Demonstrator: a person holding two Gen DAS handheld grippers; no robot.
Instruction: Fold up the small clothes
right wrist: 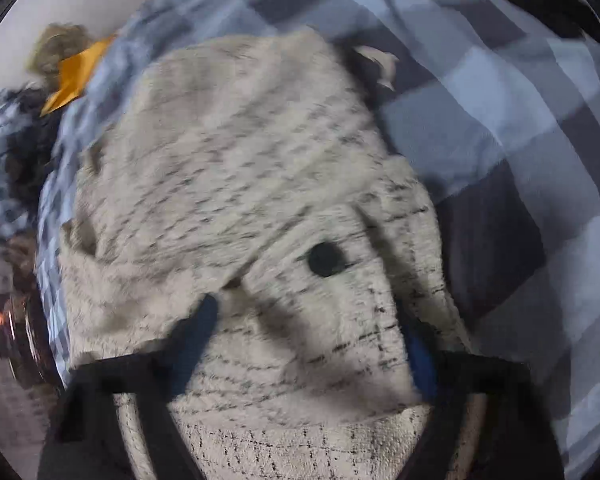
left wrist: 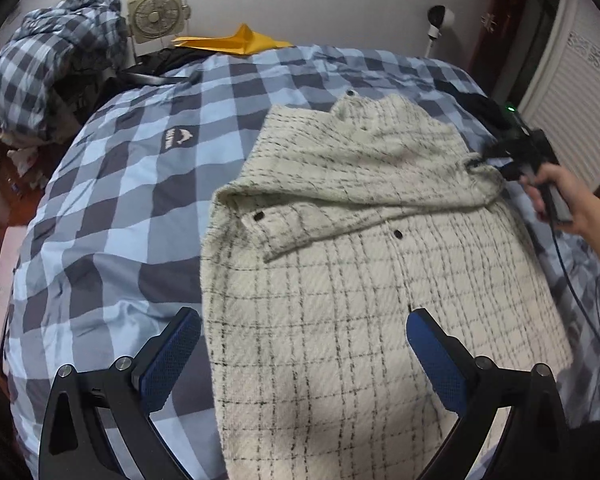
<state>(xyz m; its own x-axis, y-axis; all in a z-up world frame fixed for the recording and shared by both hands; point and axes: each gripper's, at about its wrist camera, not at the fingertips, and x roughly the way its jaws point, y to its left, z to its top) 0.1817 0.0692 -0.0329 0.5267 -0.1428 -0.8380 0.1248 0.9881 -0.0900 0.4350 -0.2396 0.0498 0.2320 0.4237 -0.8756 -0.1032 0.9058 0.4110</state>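
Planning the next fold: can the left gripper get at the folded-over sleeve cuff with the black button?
Probably yes. The left gripper hangs open above the cream checked jacket, and the cuff lies straight ahead on top, uncovered. The right gripper is at the far edge, out of the way.

I count one cream checked woolly jacket (left wrist: 380,264) with four dark round buttons showing, one blue checked bedcover (left wrist: 112,216), one beige box fan (left wrist: 156,12), my two grippers.
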